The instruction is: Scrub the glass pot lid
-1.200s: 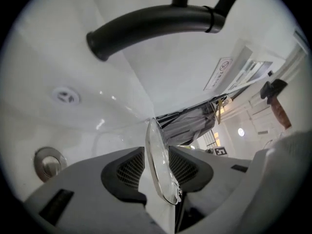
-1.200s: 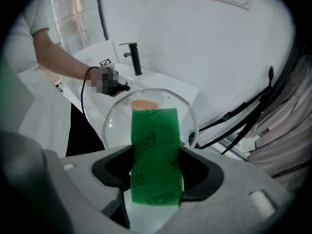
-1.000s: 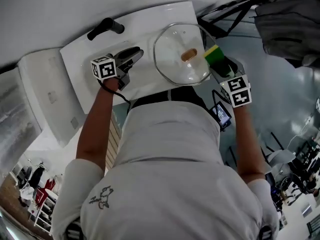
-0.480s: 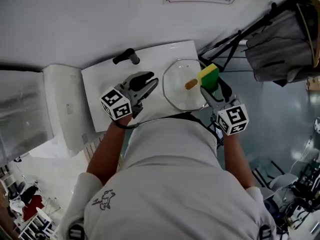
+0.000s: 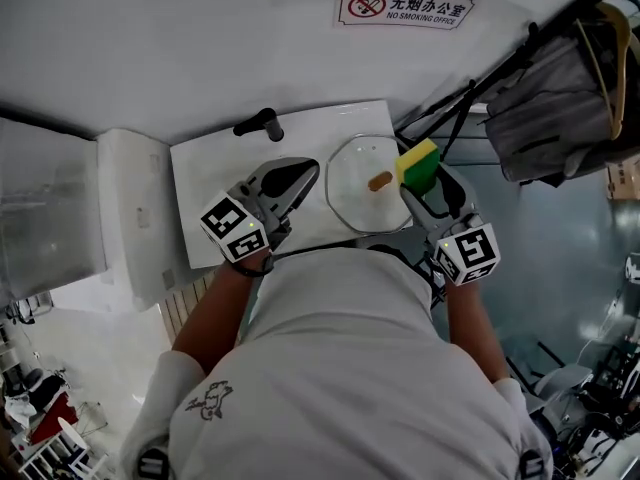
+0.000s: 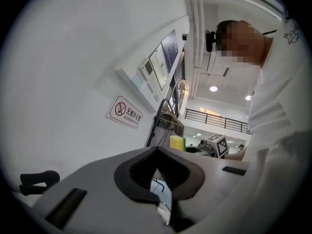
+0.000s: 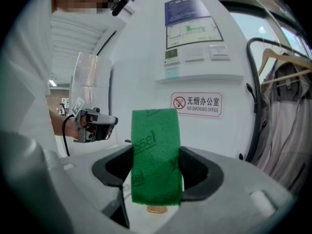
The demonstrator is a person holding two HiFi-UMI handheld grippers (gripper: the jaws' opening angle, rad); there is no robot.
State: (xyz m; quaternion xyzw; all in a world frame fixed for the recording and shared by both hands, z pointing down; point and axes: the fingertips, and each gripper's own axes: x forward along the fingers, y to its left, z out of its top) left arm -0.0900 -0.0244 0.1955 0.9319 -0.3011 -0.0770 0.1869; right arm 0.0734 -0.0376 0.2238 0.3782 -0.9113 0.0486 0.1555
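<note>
The glass pot lid (image 5: 362,208) with a wooden knob (image 5: 380,181) lies flat on a white counter (image 5: 205,183). My left gripper (image 5: 303,174) hovers just left of the lid, above the counter. Its jaws have just closed and are shut with nothing between them, as the left gripper view (image 6: 157,154) also shows. My right gripper (image 5: 424,184) is at the lid's right edge, shut on a yellow and green sponge (image 5: 418,161). In the right gripper view the sponge (image 7: 155,155) stands upright between the pads, green side facing me, with the knob (image 7: 157,209) just below it.
A black handle (image 5: 258,123) sticks up at the counter's back edge. A white box-like unit (image 5: 130,208) adjoins the counter on the left. A rack with a grey bag (image 5: 560,98) stands to the right. A no-smoking sign (image 5: 405,8) hangs on the wall behind.
Both grippers have risen away from the counter, and the lid looks smaller and farther below. The left jaws went from open to shut. The sponge stays gripped on the right.
</note>
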